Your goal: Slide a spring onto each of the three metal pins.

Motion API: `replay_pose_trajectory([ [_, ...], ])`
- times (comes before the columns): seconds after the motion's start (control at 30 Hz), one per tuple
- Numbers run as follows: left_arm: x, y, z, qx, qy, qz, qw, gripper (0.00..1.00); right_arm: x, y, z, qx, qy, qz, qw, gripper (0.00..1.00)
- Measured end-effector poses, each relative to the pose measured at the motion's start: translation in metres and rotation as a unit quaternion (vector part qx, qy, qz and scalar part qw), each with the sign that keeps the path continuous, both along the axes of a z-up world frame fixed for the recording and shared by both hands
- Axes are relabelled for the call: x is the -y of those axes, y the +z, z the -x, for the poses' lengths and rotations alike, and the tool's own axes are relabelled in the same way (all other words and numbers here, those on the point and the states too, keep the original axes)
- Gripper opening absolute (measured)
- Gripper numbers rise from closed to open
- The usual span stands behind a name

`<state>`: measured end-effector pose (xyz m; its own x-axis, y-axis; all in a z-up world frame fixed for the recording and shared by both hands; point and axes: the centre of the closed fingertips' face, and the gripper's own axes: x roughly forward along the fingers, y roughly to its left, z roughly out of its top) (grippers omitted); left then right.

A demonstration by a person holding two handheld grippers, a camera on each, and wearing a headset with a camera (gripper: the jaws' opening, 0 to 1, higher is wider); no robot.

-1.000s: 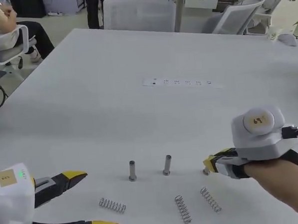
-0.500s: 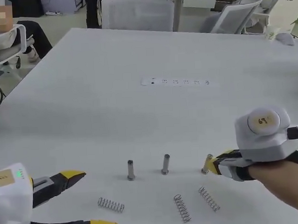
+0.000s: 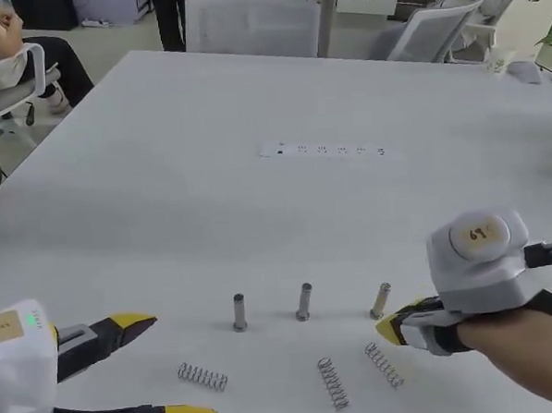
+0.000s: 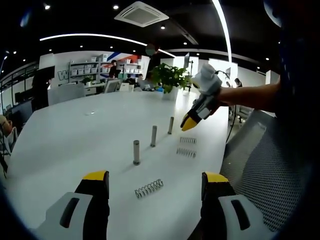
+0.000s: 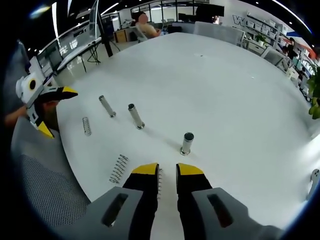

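The left claw [image 3: 178,369] gapes wide, empty. The right claw [image 3: 392,328], barely parted and empty, hovers at five o'clock of the rightmost pin [image 3: 381,300] on the bench [image 3: 258,226].

The left gripper [image 3: 178,369] and right gripper [image 3: 386,328] share pale grey housings and black, yellow-tipped jaws; the right bears a round cap [image 3: 481,235] with a scribbled sticker [image 3: 479,234] and a black cable [image 3: 549,250], the left a green light [image 3: 30,320].
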<state>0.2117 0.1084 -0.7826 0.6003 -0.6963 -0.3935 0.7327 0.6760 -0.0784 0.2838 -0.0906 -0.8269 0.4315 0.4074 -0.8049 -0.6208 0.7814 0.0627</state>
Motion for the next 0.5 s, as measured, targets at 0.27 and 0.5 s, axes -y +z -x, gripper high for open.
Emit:
replay_pose_trajectory([
  [0.27, -0.001, 0.001, -0.001, 0.002, 0.002, 0.003, 1.0, 0.72, -0.009, -0.008, 0.008, -0.025, 0.022, 0.013, 0.9994, 0.13],
  [0.5, -0.001, 0.002, -0.001, 0.003, 0.002, 0.005, 1.0, 0.72, -0.009, -0.017, 0.01, -0.04, 0.032, 0.034, 0.9981, 0.13],
])
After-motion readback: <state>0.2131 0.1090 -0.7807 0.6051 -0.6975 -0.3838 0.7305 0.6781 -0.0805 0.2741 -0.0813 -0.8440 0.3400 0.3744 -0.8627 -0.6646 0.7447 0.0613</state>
